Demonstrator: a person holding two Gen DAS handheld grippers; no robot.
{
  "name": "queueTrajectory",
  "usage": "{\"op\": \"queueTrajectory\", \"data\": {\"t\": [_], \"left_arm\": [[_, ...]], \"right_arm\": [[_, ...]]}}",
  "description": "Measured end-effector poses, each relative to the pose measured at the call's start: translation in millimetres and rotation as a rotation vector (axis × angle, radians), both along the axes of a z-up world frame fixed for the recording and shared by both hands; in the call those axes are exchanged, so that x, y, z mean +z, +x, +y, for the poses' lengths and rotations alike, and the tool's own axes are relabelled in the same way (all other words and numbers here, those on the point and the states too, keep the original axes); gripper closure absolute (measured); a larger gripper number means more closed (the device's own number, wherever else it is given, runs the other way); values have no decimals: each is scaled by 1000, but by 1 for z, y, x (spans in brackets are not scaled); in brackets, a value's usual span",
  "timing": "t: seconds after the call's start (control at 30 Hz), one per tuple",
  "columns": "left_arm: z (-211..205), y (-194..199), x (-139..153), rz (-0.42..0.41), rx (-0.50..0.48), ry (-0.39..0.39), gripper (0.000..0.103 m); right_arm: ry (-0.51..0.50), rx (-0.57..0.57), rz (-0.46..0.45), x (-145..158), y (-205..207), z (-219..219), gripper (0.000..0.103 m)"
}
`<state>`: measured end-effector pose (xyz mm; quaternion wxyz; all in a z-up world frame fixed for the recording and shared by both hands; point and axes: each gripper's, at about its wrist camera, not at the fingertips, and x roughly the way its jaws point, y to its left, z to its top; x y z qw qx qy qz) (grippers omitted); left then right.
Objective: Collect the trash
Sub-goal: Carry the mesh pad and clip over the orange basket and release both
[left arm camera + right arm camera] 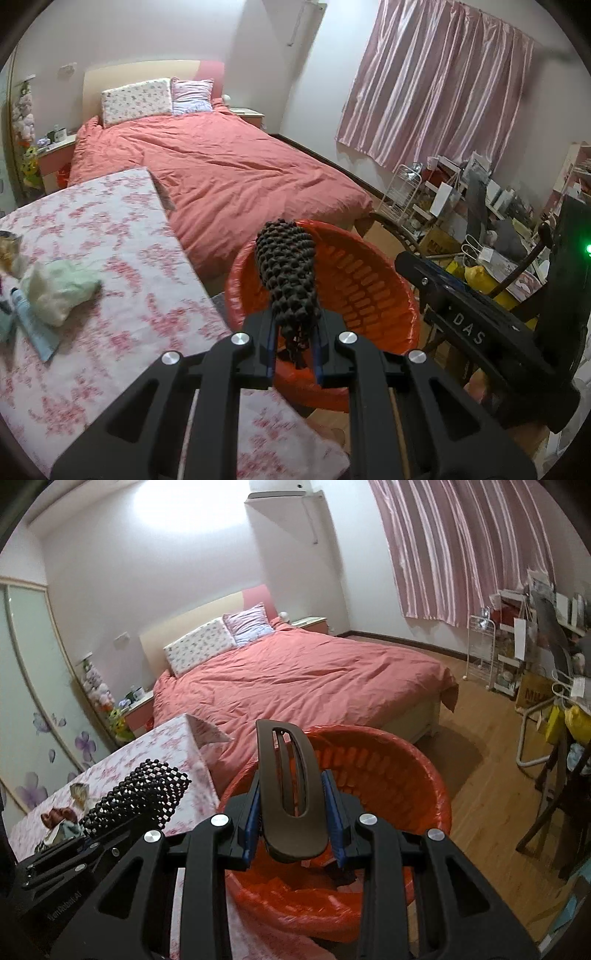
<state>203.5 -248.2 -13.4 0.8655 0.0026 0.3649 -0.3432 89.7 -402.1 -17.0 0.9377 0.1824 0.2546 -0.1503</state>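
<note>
My left gripper (295, 326) is shut on a black beaded mesh piece (288, 273), which sticks up and forward above the near rim of the orange bin. The bin (369, 284) is a slatted basket lined with an orange-red bag and stands on the floor beside the table's corner. My right gripper (293, 812) is shut on a brown slotted hair clip (288, 786), held upright over the bin (406, 775). In the right wrist view the left gripper's beaded piece (147, 794) shows at lower left, over the table edge.
A table with a pink floral cloth (110, 236) carries a crumpled pale bag (55, 291) and a tube (29, 321). A bed with a red cover (229, 166) lies behind the bin. A wire rack (480, 653), a chair and cluttered shelves crowd the right wall.
</note>
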Motion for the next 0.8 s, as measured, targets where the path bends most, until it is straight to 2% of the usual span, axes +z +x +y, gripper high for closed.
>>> {"op": "queueTrajectory", "data": {"t": [0.4, 0.5, 0.57, 0.8], "left_arm": [[-45, 23, -23, 40, -35, 34, 85], [-46, 30, -31, 51, -18, 52, 63], [-44, 33, -34, 56, -8, 60, 60], [-15, 37, -40, 54, 51, 94, 48]], "right_arm": [[104, -29, -4, -12, 9, -35, 71], [123, -36, 1, -15, 12, -42, 65], [120, -44, 5, -16, 12, -43, 49], [100, -52, 34, -18, 7, -37, 49]]}}
